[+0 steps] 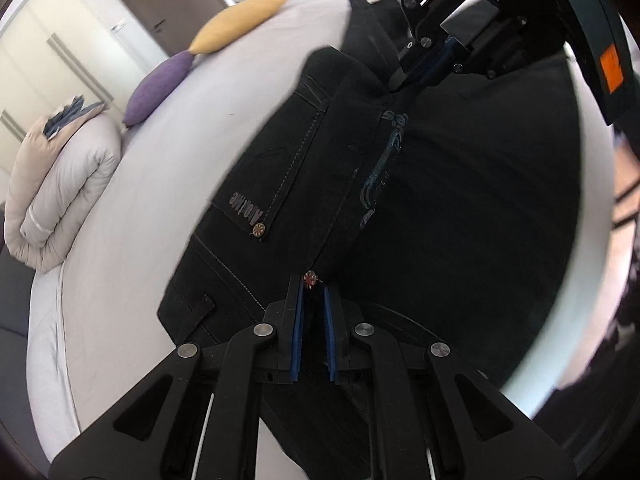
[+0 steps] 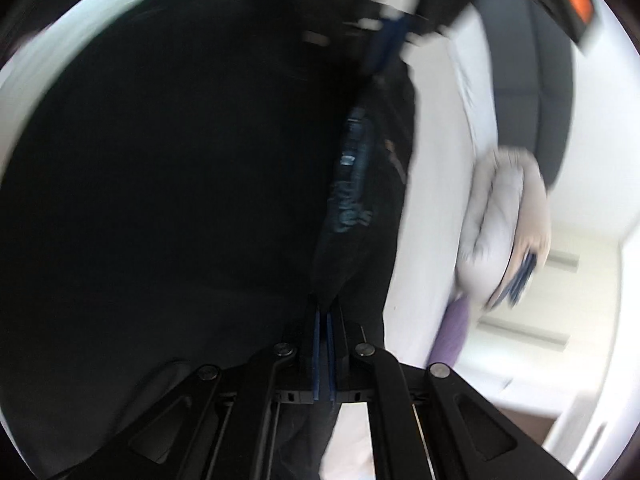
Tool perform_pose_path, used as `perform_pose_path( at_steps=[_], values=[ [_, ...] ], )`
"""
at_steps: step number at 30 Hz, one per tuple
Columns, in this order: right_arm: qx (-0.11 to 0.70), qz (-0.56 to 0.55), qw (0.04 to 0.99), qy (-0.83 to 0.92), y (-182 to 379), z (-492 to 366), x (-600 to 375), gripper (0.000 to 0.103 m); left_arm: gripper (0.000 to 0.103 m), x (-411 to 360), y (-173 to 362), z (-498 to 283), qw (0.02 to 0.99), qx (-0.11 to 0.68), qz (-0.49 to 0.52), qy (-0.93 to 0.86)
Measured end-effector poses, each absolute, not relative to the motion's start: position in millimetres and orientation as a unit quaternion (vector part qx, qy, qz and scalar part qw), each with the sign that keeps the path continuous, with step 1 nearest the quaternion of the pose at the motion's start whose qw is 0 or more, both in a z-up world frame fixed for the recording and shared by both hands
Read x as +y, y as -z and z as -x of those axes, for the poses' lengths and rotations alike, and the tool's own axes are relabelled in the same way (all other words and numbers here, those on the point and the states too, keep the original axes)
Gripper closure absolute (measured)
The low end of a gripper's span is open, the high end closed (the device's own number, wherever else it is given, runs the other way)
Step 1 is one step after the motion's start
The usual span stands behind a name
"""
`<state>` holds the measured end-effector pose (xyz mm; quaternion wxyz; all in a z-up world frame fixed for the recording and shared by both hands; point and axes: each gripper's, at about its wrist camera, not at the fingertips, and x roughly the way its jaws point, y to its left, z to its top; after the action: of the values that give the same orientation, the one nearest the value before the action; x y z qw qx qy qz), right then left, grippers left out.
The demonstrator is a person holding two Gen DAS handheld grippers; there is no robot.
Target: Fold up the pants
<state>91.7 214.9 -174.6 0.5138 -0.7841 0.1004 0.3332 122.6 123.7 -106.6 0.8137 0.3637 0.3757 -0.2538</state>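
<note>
Black denim pants (image 1: pixel 304 184) lie on a bed (image 1: pixel 132 240) with a pale sheet, waistband end nearest the left camera, back pocket with a stitched label and copper rivet facing up. Left hand-held gripper (image 1: pixel 313 286) pinched closed on the pants' edge right by a rivet, blue pads nearly meeting with only cloth between. Right hand-held gripper (image 2: pixel 324 308) also clamped tight on a fold of the same pants; right view is motion-blurred, cloth hangs dark across most of it. In the left view the right hand-held gripper (image 1: pixel 404 80) shows at the far end of the pants, gripping the fabric there, so the cloth spans between the two.

Bare sheet is open to the left of the pants, up to the bed's left edge. Near the far left edge: rolled duvet (image 1: pixel 60 192), purple cushion (image 1: pixel 158 88) beside it, yellow cushion (image 1: pixel 236 24) further along, all well apart from the pants. Wardrobe doors (image 1: pixel 52 48) stand beyond the bed.
</note>
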Motion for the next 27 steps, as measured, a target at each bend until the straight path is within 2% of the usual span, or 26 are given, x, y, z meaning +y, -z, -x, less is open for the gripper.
perform_pose_path(
  at_steps=[5, 11, 18, 27],
  values=[
    [0.065, 0.819, 0.454, -0.344, 197, -45, 208, 0.100, 0.095, 115, 116, -89, 0.786, 0.379, -0.401, 0.280],
    [0.060, 0.828, 0.426, -0.360, 205, -10, 207, 0.099, 0.095, 112, 131, -61, 0.752, 0.390, -0.440, 0.298],
    [0.065, 0.826, 0.431, -0.358, 192, -5, 213, 0.099, 0.096, 112, 130, -36, 0.744, 0.394, -0.439, 0.313],
    [0.086, 0.814, 0.453, -0.354, 196, 40, 200, 0.099, 0.096, 119, 140, -26, 0.744, 0.399, -0.436, 0.311]
  ],
)
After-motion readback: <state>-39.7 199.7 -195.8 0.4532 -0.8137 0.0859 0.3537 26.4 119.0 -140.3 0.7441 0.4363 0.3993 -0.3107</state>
